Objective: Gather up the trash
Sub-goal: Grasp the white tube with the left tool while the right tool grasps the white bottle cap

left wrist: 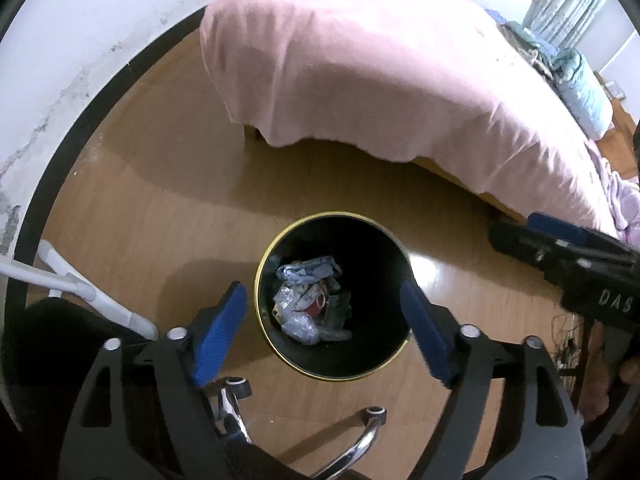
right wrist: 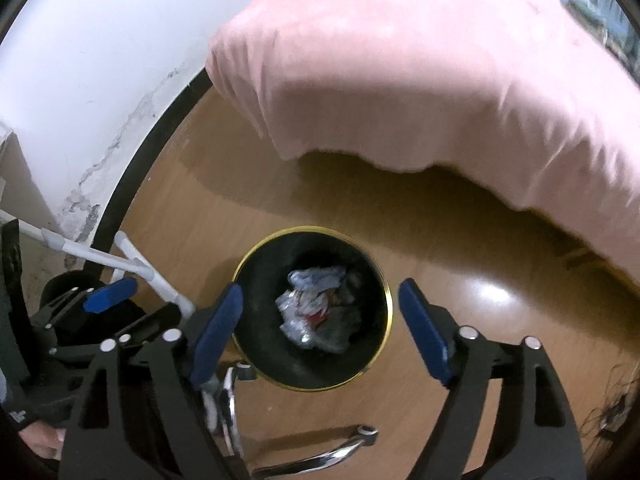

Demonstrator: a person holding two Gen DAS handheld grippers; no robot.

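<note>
A round black bin with a gold rim (left wrist: 404,258) (right wrist: 384,280) stands on the wooden floor. Crumpled wrappers and plastic trash (left wrist: 310,300) (right wrist: 314,314) lie at its bottom. My left gripper (left wrist: 326,320) hangs above the bin, jaws wide open, nothing between the blue pads (left wrist: 218,334). My right gripper (right wrist: 320,320) also hovers over the bin, open and empty. In the left wrist view the right gripper (left wrist: 568,252) shows at the right edge. In the right wrist view the left gripper (right wrist: 108,300) shows at the lower left, with one blue pad visible.
A bed with a pink cover (left wrist: 380,72) (right wrist: 420,80) fills the far side. A white wall with a black skirting (left wrist: 52,152) curves on the left. White pipes (left wrist: 80,288) (right wrist: 132,264) and a chrome chair base (left wrist: 352,448) (right wrist: 320,456) lie near the bin.
</note>
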